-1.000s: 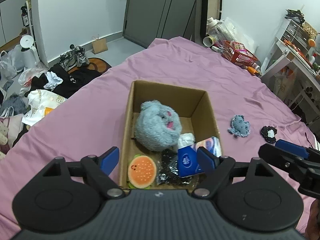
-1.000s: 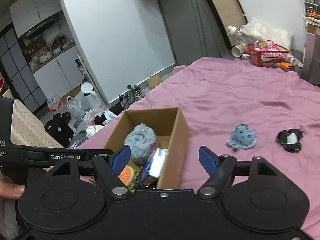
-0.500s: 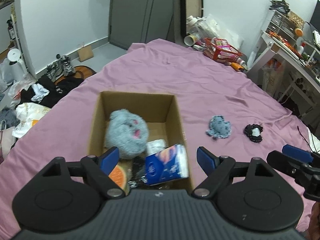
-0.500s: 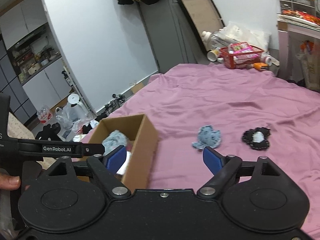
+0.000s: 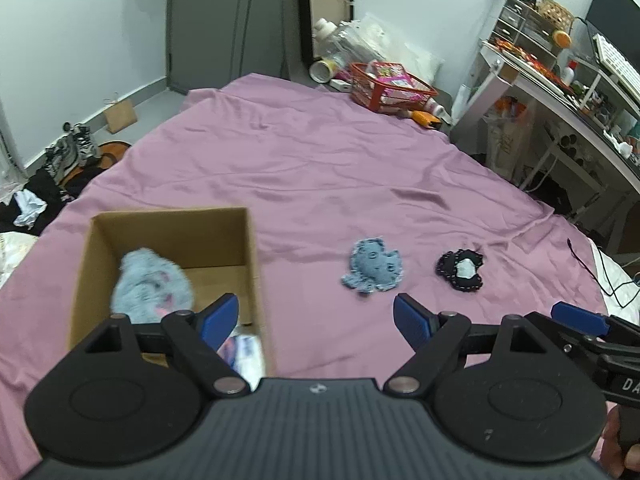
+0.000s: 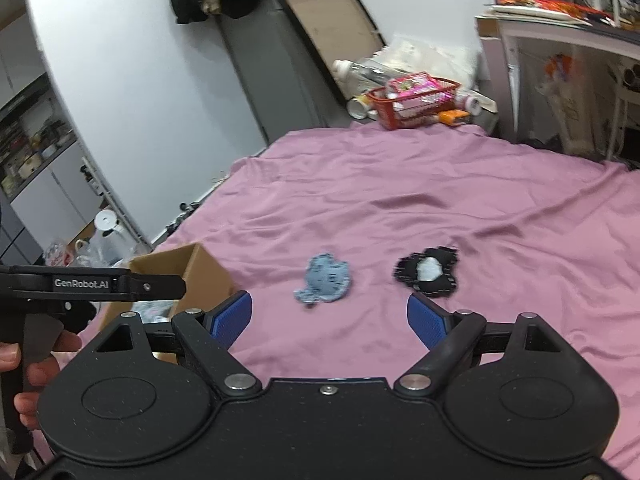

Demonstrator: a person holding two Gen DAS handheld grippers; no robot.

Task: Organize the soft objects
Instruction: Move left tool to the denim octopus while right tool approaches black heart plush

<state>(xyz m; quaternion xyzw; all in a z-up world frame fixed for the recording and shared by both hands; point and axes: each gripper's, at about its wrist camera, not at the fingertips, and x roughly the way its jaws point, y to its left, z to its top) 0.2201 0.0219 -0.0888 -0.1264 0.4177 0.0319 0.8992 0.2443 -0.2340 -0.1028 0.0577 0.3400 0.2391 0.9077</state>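
Note:
A cardboard box [image 5: 252, 248] [image 6: 208, 268] stands on the pink bedsheet at the left, holding a fluffy blue plush [image 5: 152, 284] and a blue-white packet [image 5: 244, 354]. A flat blue-grey soft toy [image 5: 374, 266] [image 6: 326, 276] lies on the sheet right of the box. Further right lies a black soft piece with a white centre [image 5: 460, 270] [image 6: 430, 274]. My left gripper [image 5: 316, 320] is open and empty, over the box's right wall and the sheet. My right gripper [image 6: 330, 318] is open and empty, just short of the two toys; one blue pad of it [image 5: 576, 316] shows in the left wrist view.
A red basket [image 5: 390, 86] [image 6: 416, 100] and bottles sit past the bed's far edge. A cluttered white desk [image 5: 560, 92] stands at the right. Clothes and shoes [image 5: 72, 148] lie on the floor at the left. A hand [image 6: 28, 364] holds the left gripper's handle.
Both grippers have swung to the right, from over the box toward the two toys on the sheet. The box has slid to the left of both views. Both stay open.

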